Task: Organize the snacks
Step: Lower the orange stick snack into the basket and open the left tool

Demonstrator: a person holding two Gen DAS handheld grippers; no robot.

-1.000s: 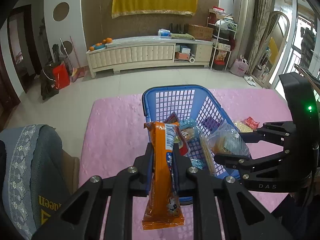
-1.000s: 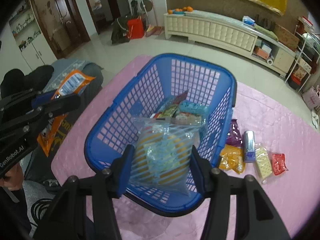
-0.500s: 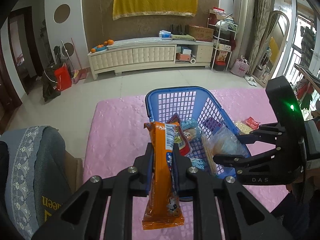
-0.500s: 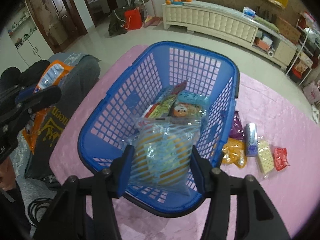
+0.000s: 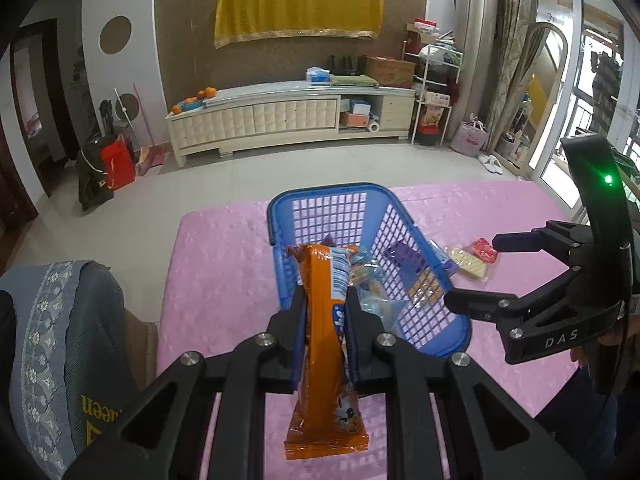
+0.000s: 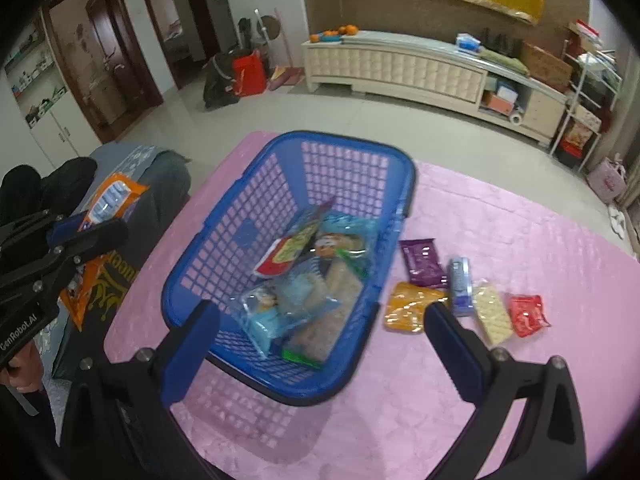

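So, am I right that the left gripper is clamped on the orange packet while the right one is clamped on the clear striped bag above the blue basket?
Not quite: the right gripper is open and empty, as the right wrist view shows. The left gripper does clamp the orange packet by the blue basket.

Tiled floor (image 5: pixel 280 168), cream cabinet (image 5: pixel 280 120) w/ yellow cloth (image 5: pixel 296 4) above, windows (image 5: pixel 592 92) rt.

left tool (image 5: pixel 325 312): black, silver screws | right tool (image 6: pixel 320 328): blue pads

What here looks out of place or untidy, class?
Five snack packets lie loose on the pink cloth beside the blue basket, not in it. Inside, the packets sit jumbled and overlapping.
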